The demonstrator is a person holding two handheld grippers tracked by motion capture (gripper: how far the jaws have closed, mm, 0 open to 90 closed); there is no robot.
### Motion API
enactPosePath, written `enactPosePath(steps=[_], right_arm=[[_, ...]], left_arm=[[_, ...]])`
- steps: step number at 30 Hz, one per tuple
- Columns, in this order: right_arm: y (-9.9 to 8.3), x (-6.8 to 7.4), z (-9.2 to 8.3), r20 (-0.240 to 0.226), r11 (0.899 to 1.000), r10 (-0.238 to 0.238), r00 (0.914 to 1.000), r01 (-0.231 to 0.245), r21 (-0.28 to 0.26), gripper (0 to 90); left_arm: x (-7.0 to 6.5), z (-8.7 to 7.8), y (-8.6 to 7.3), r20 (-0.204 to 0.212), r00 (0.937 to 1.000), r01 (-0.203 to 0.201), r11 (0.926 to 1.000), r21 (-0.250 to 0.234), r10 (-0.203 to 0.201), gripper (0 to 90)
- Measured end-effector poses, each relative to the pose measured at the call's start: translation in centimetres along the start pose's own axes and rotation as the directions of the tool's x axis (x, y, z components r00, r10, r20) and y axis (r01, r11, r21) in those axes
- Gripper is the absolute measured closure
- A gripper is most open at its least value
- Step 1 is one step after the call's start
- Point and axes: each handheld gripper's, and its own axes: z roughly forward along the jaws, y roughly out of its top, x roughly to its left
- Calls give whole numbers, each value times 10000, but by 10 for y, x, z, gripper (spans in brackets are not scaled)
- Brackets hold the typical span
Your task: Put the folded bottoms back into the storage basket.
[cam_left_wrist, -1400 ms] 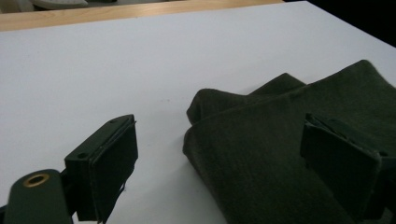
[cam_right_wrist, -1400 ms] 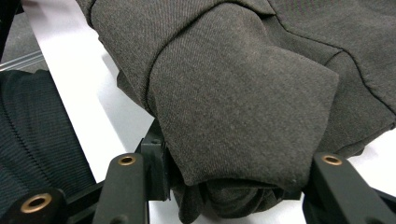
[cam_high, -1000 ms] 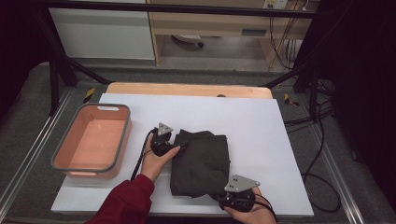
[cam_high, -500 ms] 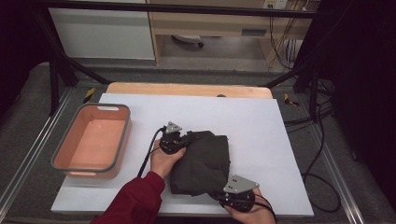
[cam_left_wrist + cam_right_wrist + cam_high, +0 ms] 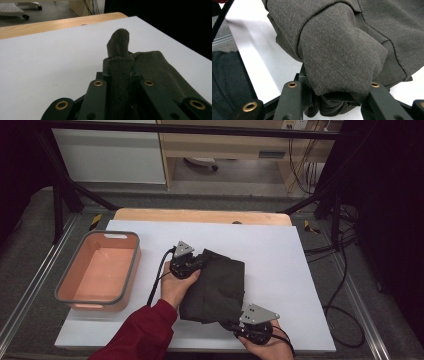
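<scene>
Dark folded garment (image 5: 215, 290) lying on white table top (image 5: 280, 255), right of the orange bin (image 5: 97, 272). Left gripper (image 5: 192, 265) clamped tight on the garment's far-left corner, a fold of cloth (image 5: 119, 75) pinched and poking up between the jaws. Right gripper (image 5: 235, 324) at the near-right corner, jaws just been closing, thick bunch of fabric (image 5: 337, 62) gripped between them.
</scene>
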Motion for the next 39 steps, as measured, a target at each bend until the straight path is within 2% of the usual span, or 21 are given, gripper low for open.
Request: enactPosePath(steps=[7, 16, 32, 39], right_arm=[[15, -5, 2, 25, 9994, 73, 10000, -72, -330, 646], [35, -11, 6, -98, 9990, 38, 9999, -42, -449, 645], [76, -18, 23, -559, 9996, -185, 9983, 172, -236, 645], [91, -20, 30, -807, 9993, -291, 9963, 271, -258, 645]], left_arm=[[3, -7, 18, -105, 9996, -275, 9991, -311, 272, 818], [11, -18, 37, -424, 9972, -633, 9962, -590, 608, 819], [40, -38, 53, -816, 9964, -323, 9936, -1082, 235, 819], [49, -48, 61, -1040, 9942, -394, 9922, -1184, 271, 819]])
